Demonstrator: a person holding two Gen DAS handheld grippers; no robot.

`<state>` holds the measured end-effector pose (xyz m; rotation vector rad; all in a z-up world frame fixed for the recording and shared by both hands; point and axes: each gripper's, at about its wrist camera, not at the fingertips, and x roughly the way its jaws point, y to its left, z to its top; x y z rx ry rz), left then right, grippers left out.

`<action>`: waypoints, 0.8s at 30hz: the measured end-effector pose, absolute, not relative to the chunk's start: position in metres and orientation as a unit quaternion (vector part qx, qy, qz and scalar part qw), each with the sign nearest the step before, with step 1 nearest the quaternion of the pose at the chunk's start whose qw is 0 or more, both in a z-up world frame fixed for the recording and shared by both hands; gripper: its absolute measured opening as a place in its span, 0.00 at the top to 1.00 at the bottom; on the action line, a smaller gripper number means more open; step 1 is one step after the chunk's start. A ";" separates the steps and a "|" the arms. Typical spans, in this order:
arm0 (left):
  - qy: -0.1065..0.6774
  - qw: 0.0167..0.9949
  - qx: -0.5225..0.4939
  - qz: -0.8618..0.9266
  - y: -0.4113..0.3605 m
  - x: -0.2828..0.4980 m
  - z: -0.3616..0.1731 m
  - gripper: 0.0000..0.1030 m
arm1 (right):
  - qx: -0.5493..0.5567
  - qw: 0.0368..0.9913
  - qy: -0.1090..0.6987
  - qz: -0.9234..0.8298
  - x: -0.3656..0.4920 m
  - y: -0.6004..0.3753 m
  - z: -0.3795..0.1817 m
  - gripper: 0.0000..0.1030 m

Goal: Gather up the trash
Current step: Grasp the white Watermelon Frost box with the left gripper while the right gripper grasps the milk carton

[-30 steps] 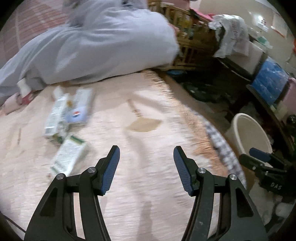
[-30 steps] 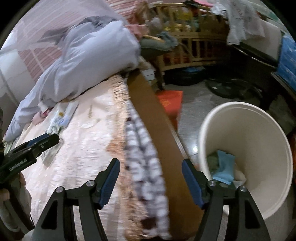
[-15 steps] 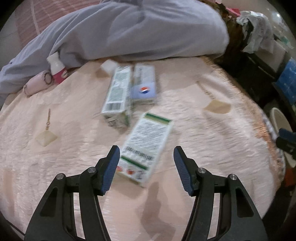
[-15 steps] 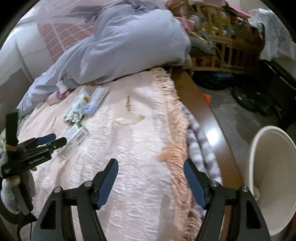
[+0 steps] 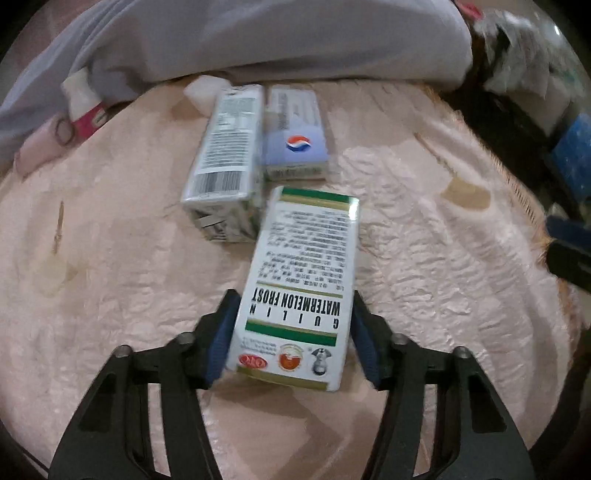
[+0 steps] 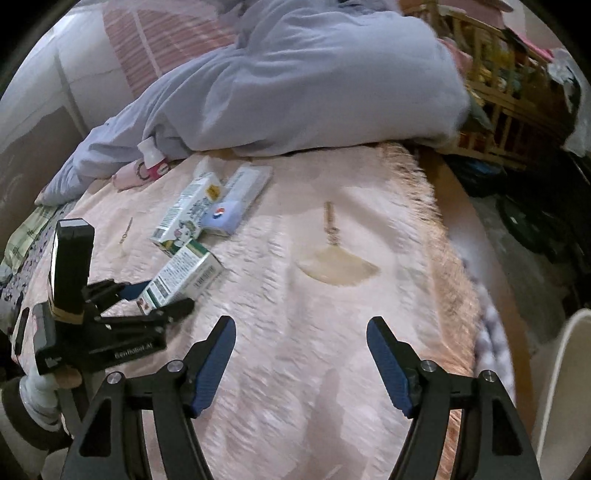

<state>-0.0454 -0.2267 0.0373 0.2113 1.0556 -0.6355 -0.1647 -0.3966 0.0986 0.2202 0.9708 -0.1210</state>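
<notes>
Left wrist view: the left gripper [image 5: 291, 332] straddles the near end of the Watermelon Frost box [image 5: 303, 280] lying on the pink bedspread [image 5: 443, 277]. Its fingers [image 5: 221, 332] have just been closing, their pads at the box's sides (whether they press is unclear). Two more boxes [image 5: 225, 155] lie just beyond. The right gripper [image 6: 301, 363] hangs wide open, nothing between its fingers.

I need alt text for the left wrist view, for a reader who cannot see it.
The left gripper, jaws closing, straddles a white-and-green box lying on a pink bedspread. Two more cartons lie behind it, before a grey duvet.
</notes>
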 end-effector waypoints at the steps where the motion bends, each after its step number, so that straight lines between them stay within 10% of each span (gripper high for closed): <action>1: 0.498 0.809 0.089 -0.299 -0.220 -0.045 0.039 0.52 | 0.105 0.877 0.466 -0.052 -0.158 -0.392 0.098 0.31; 24: 0.472 0.856 0.024 -0.208 -0.053 -0.022 0.069 0.53 | 0.135 0.852 0.506 0.008 0.050 -0.274 0.042 0.31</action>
